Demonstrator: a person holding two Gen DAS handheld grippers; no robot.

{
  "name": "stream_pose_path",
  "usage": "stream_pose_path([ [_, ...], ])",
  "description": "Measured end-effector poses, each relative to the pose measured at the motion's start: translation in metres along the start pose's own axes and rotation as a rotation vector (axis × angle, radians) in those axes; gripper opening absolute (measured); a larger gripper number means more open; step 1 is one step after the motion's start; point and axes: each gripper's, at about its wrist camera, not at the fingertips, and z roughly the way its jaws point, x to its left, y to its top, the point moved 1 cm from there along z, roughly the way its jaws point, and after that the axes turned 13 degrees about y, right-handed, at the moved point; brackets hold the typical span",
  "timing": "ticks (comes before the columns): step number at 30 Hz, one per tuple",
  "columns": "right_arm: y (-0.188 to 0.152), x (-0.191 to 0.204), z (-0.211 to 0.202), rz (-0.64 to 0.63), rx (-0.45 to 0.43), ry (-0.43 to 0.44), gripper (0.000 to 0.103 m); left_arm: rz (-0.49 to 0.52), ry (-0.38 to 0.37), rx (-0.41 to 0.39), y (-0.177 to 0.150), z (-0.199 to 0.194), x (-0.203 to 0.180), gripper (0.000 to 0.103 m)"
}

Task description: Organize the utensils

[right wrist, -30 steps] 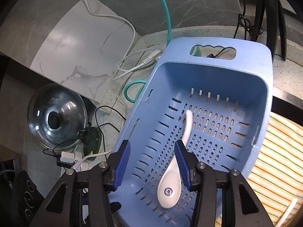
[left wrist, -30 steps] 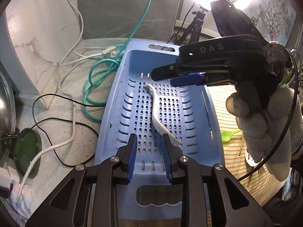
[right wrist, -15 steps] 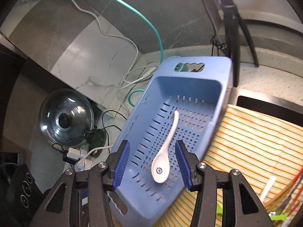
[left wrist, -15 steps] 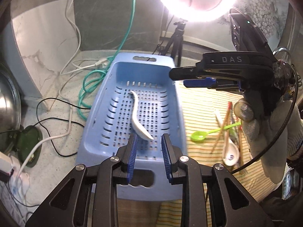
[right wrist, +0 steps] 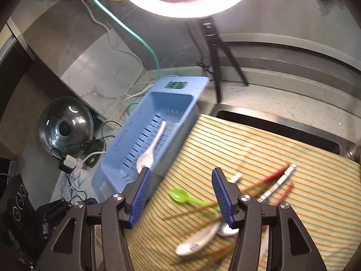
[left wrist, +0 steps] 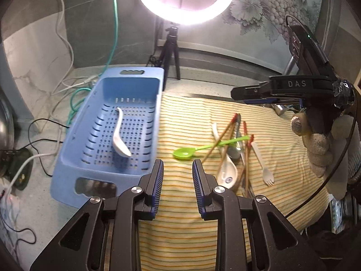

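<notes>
Beside the blue basket (left wrist: 108, 122), w/ one white spoon (left wrist: 119, 135) inside, both grippers have pulled back toward the striped mat (left wrist: 191, 214). Right gripper (right wrist: 180, 194) wide open, empty; left gripper (left wrist: 177, 180) parted, empty. Next pick likely from the pile right of the basket: green spoon (left wrist: 183, 153), chopsticks (left wrist: 225, 135).

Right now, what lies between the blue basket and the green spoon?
Only bare striped cloth lies between the basket and the green spoon, as the left wrist view shows.
</notes>
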Motion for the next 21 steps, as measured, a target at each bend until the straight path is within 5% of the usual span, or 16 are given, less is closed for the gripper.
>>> stream_pose_path([
  [12,-0.054,-0.084,-0.057,0.169,0.017,-0.092,0.052,0.068,-0.068,0.025,-0.006,0.005,-0.051,0.025],
  [21,-0.086,-0.102,-0.062,0.209,0.043,-0.047,0.051,0.111,-0.161,0.080,-0.018,0.021,-0.095,0.025],
])
